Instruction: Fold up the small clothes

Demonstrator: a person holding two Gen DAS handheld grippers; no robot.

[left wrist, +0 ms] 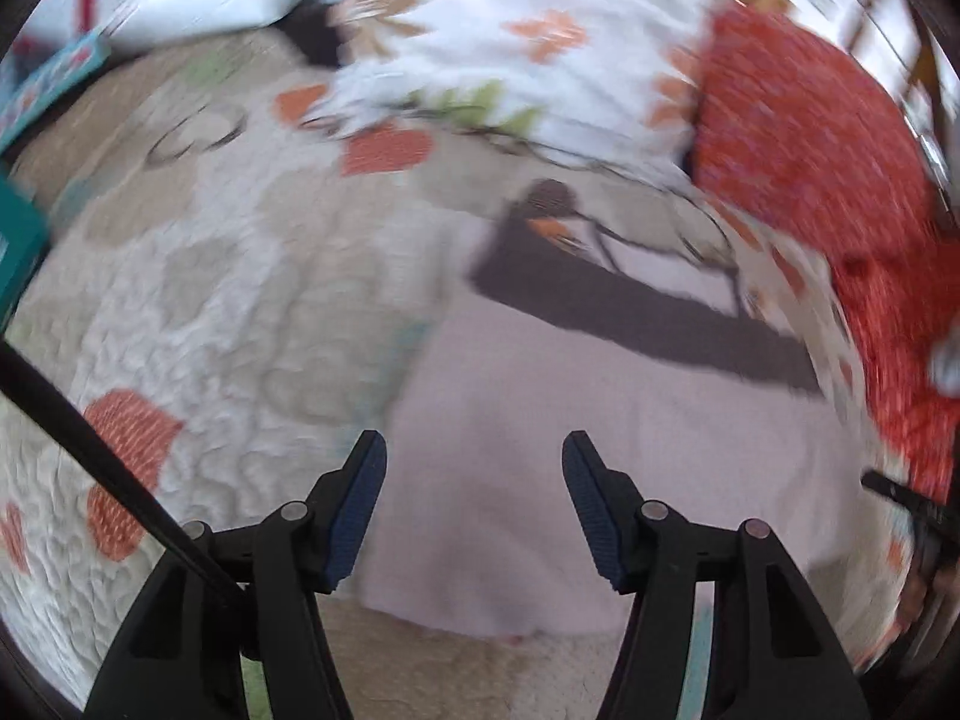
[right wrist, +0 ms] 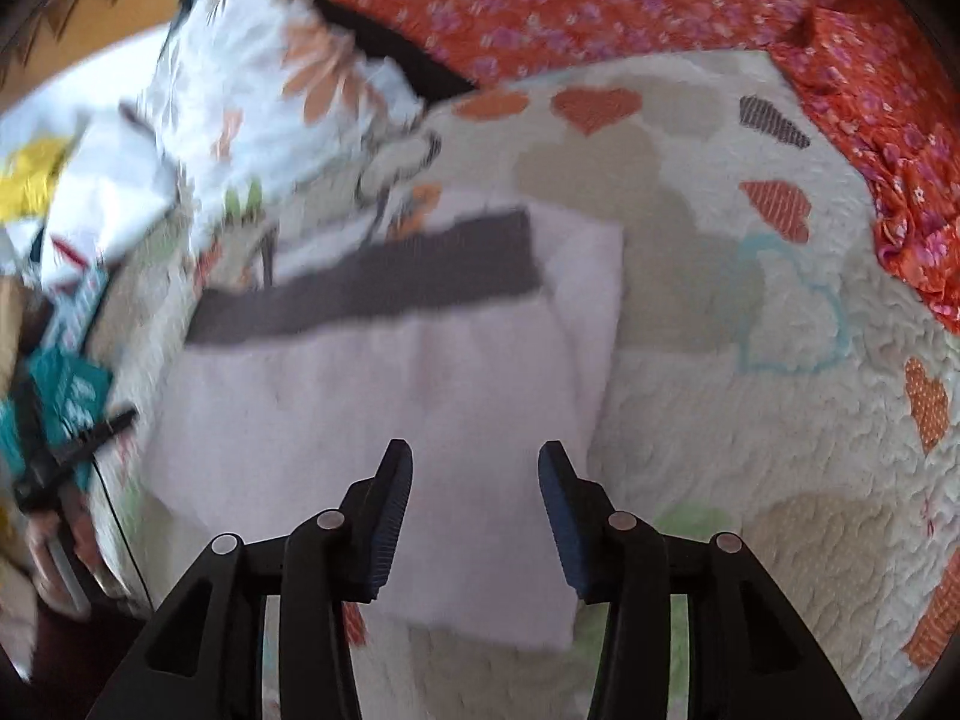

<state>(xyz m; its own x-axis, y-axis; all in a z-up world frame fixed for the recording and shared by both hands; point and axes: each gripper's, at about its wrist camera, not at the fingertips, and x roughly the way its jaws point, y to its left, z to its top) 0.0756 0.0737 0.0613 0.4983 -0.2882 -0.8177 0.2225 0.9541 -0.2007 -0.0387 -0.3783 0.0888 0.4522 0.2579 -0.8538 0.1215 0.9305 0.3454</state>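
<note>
My pale pink garment (right wrist: 384, 420) lies mid-frame on the quilted bed (right wrist: 750, 420), seemingly partly folded; my left hand-held gripper (left wrist: 474, 504) and right hand-held gripper (right wrist: 474, 516) hover spread, holding nothing.

Each black tool (left wrist: 474, 450) (right wrist: 475, 459) carries blue ribbed pads and silver pins.
</note>
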